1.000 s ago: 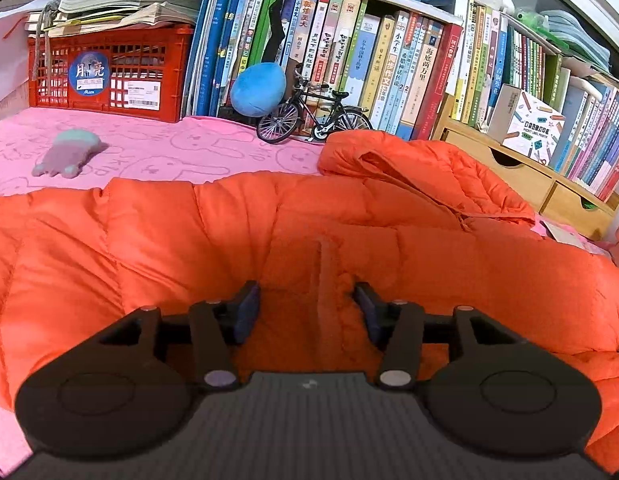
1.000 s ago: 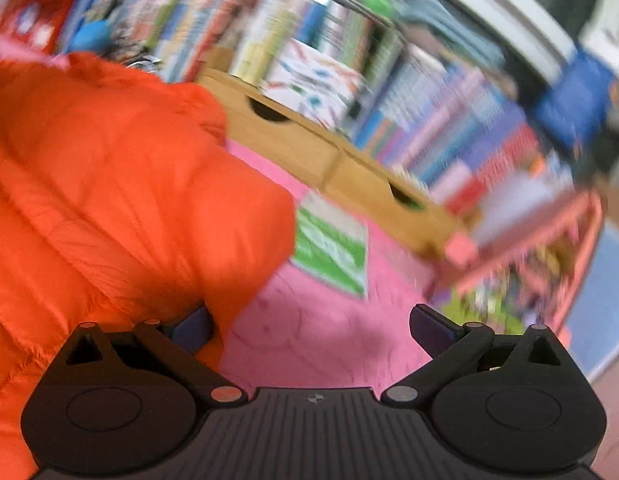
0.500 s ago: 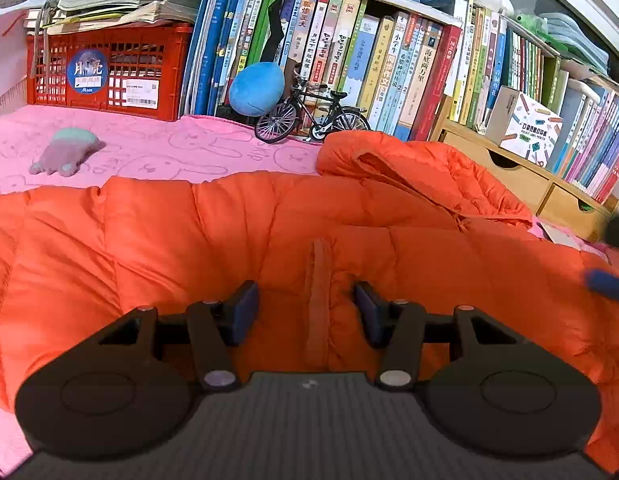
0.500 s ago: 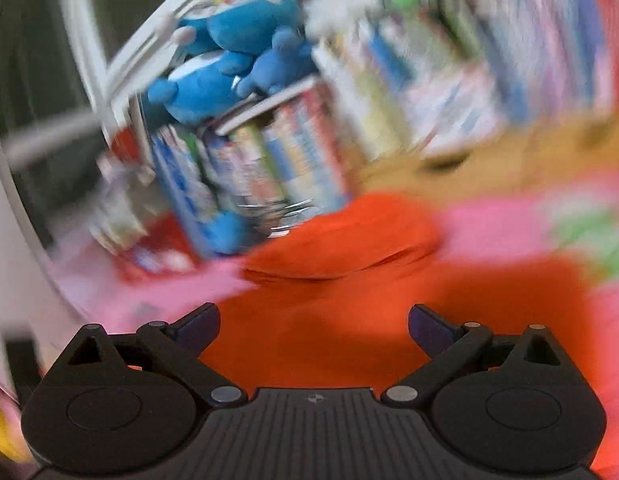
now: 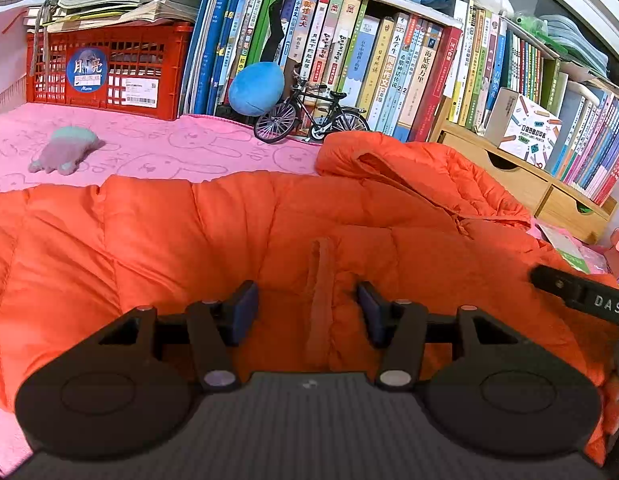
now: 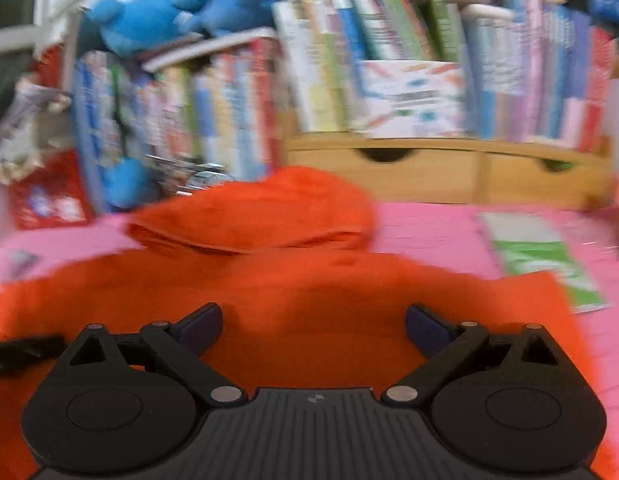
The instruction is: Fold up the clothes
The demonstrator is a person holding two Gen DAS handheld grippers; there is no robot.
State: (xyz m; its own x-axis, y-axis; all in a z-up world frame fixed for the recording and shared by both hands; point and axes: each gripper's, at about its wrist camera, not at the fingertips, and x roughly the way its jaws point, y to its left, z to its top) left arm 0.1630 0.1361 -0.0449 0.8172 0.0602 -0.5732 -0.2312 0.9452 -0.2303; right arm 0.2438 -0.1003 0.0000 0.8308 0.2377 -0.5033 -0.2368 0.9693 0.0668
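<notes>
Left wrist view: a puffy orange quilted down jacket (image 5: pixel 237 240) lies spread over a pink bunny-print blanket (image 5: pixel 161 152), filling the middle and lower frame from left edge to right. Its hood (image 5: pixel 397 168) sits upper right of centre, toward the row of upright books (image 5: pixel 373 60) at the top. The left gripper (image 5: pixel 307 308) rests low at bottom centre, jaws partly apart and just eased a bit wider. A raised vertical strip of the jacket, prob. the zip placket (image 5: pixel 321 280), stands between the blue pads (image 5: pixel 245 312), but they don't press on it; nothing held. A black finger of the right gripper (image 5: pixel 581 292) pokes in at the right edge, over the jacket's right side. Small grey-green plush toy (image 5: pixel 65 148) lies upper left; toy bicycle (image 5: pixel 309 116) stands by the books.

Right wrist view (blurred): the right gripper (image 6: pixel 313 326) has jaws wide, empty, with orange jacket (image 6: pixel 301 280) directly beneath and ahead. Hood (image 6: pixel 261 208) lies straight up-frame, centre; bare blanket (image 6: pixel 429 228) shows to the right, with a green-and-white booklet (image 6: pixel 545 256) on it.

Key relation, as I judge it: the jacket's long axis runs sideways across the left view, w/ the placket centred in the left gripper's jaws, so that hand is nearer the fold line; the right hand is over the hood-side half.
</notes>
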